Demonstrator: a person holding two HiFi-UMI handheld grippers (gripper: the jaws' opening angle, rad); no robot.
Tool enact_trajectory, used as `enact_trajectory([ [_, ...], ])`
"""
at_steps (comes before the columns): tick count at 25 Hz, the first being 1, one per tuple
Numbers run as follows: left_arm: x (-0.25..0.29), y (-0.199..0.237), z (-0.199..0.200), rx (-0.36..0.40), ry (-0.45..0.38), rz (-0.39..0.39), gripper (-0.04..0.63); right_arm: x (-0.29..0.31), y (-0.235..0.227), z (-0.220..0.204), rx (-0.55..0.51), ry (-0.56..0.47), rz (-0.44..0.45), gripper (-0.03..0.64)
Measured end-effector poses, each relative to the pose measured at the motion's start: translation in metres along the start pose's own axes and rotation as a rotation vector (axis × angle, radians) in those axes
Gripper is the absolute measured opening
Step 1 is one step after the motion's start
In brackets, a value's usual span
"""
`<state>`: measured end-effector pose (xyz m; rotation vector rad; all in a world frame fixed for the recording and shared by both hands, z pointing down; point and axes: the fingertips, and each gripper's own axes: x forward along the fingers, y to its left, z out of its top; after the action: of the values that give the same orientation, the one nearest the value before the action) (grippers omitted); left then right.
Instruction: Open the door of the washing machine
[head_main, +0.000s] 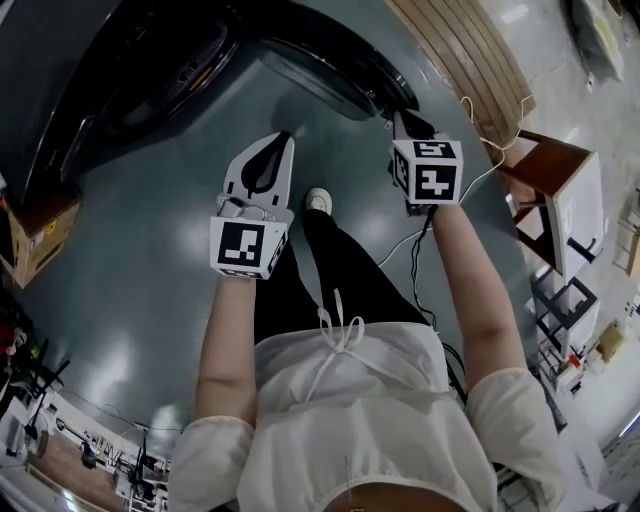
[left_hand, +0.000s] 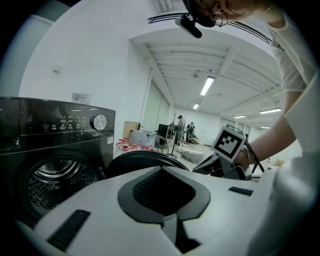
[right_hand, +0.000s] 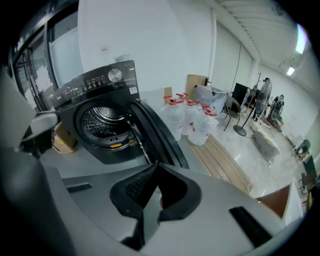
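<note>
While the left tool (head_main: 284, 140) hovers pressed together and empty, the washing machine's (right_hand: 95, 86) door (right_hand: 160, 135) stands swung wide off the drum (right_hand: 102, 120), ahead of the right tool (right_hand: 156, 166), likewise shut on nothing, so opening looks finished and only backing away remains.

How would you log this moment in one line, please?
washing machine door: swung open | drum: exposed | left claw: shut, empty | right claw: shut, empty | task: door already open

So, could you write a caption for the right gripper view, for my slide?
Right gripper, jaws shut and empty, facing the dark washing machine with its door open and drum visible.
</note>
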<state>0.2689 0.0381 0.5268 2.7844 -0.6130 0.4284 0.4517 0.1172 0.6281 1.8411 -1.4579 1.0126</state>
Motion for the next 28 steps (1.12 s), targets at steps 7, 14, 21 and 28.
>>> enact_trajectory([
  [7,-0.061,0.060,0.015,-0.008,0.013,0.105,0.021,-0.023,0.096,0.068,-0.112,-0.149,0.126,0.008],
  [14,-0.145,0.134,0.070,-0.020,-0.111,0.269,0.021,-0.053,0.210,0.151,-0.241,-0.331,0.259,0.008],
  [21,-0.233,0.191,0.109,-0.009,-0.174,0.425,0.021,-0.097,0.317,0.218,-0.352,-0.519,0.395,0.008],
  [28,-0.321,0.218,0.145,0.004,-0.229,0.542,0.021,-0.158,0.405,0.260,-0.397,-0.639,0.564,0.008],
])
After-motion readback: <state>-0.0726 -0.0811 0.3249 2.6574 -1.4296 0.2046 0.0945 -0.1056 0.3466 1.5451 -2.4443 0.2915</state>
